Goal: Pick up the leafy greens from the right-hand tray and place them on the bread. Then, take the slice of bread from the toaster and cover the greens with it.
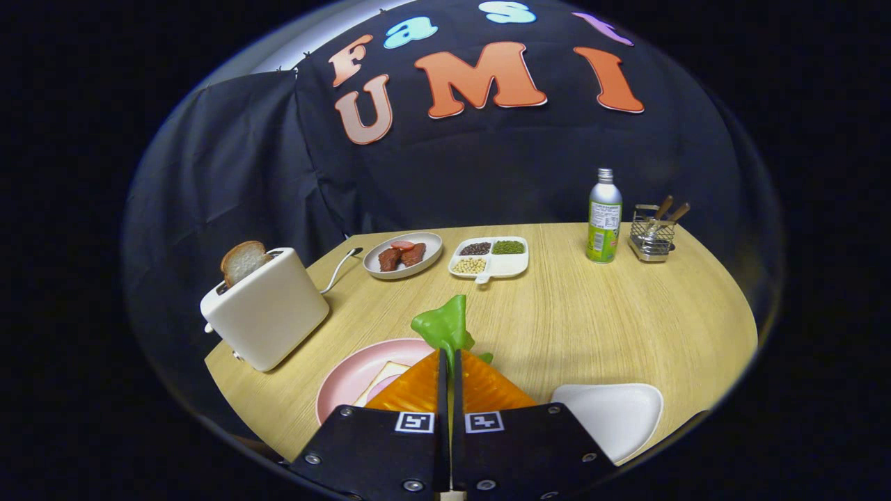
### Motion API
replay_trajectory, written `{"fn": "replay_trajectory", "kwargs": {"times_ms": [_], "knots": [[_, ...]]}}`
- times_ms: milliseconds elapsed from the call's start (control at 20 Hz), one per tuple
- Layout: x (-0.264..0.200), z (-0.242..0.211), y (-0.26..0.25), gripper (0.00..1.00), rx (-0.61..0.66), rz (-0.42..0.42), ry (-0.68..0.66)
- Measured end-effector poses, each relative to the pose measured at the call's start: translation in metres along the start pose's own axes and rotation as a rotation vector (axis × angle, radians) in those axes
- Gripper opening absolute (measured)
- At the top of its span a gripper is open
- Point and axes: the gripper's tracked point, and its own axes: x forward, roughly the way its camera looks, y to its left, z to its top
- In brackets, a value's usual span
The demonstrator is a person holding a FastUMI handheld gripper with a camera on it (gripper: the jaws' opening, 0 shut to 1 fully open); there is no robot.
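The tongs (pixel 447 358) are pinched tight on the leafy greens (pixel 443 325), just beside the pink plate (pixel 341 379). Carry them over the bread (pixel 384 376) (partly hidden), lower flat, then release

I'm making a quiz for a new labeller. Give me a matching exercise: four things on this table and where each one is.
Things:
1. leafy greens
2. bread slice
3. green bottle
4. white tray

Places:
A. beside the wire utensil rack
B. sticking up from the toaster
C. pinched in the shut hand-held gripper
D. bare, right of the fingers

Pairs: 1-C, 2-B, 3-A, 4-D
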Motion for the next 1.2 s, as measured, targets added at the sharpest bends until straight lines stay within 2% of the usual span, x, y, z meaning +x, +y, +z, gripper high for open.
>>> {"fn": "replay_trajectory", "kwargs": {"times_ms": [650, 950, 1200], "knots": [[0.029, -0.043, 0.047, 0.03, -0.073, 0.069, 0.119], [0.036, -0.062, 0.056, 0.07, -0.122, 0.065, 0.169], [0.034, -0.062, 0.057, 0.13, -0.096, 0.068, 0.188]]}}
